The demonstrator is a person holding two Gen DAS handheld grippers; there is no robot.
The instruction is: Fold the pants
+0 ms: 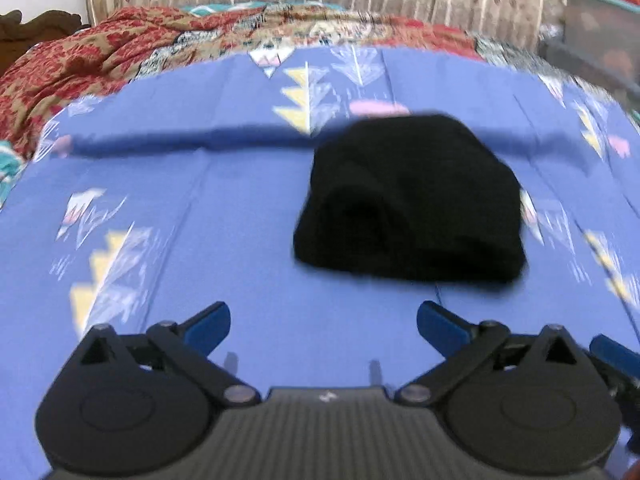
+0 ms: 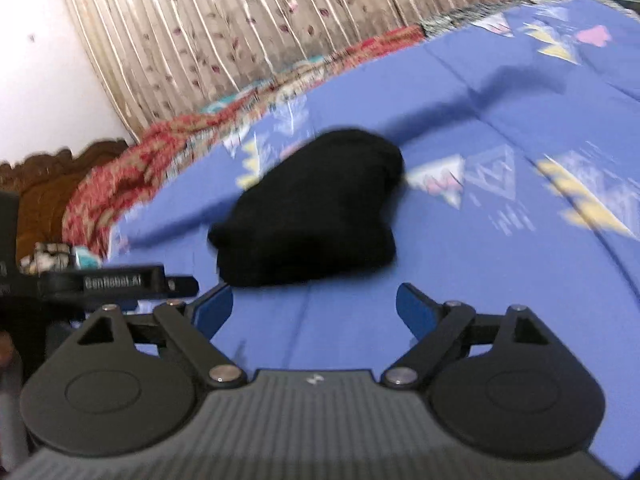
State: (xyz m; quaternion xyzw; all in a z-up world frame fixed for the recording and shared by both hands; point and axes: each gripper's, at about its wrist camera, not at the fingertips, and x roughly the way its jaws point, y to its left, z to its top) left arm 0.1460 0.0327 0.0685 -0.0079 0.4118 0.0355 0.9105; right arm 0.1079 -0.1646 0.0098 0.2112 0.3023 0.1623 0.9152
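The black pants point(image 1: 412, 200) lie folded into a compact bundle on the blue patterned bedsheet point(image 1: 200, 208). In the right wrist view the bundle point(image 2: 312, 208) sits just ahead of the fingers. My left gripper point(image 1: 323, 326) is open and empty, pulled back from the bundle, which lies ahead and to its right. My right gripper point(image 2: 314, 312) is open and empty, just short of the bundle's near edge. Both views are motion-blurred.
A red patterned blanket point(image 1: 100, 52) is bunched along the far side of the bed. Floral curtains point(image 2: 248, 24) hang behind. A wooden headboard point(image 2: 44, 184) is at the left. Part of the left gripper's body point(image 2: 116, 282) shows in the right wrist view.
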